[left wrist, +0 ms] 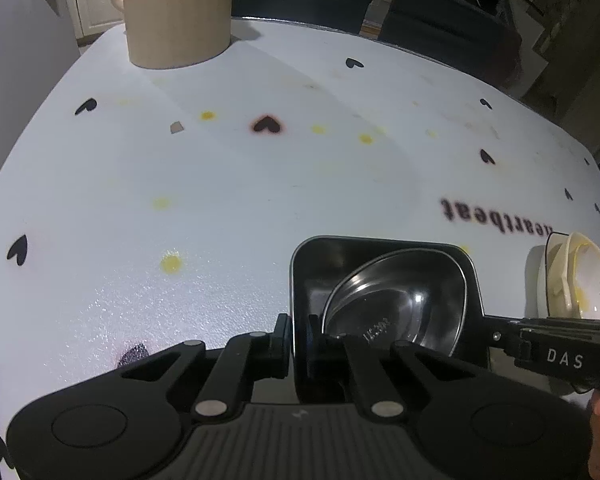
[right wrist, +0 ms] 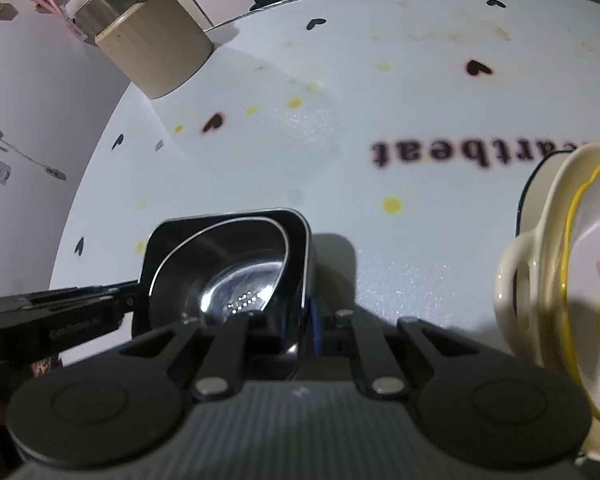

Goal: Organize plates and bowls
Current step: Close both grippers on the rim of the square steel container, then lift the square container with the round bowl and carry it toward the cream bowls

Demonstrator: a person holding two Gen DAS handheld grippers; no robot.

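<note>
Black dish (left wrist: 384, 248) with steel bowl (left wrist: 396, 300) inside, both grippers clamped on opposite rims, stacked bowls (right wrist: 572, 280) beside.

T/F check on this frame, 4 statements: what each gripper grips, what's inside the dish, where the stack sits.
1. Both grippers, left gripper and right gripper, clamp the black square dish. True.
2. The steel bowl lies tilted inside that dish. True.
3. The cream stack of bowls sits inside the black dish. False: it stands apart on the tablecloth.
4. The beige ribbed container lies tipped over. False: upright.
</note>
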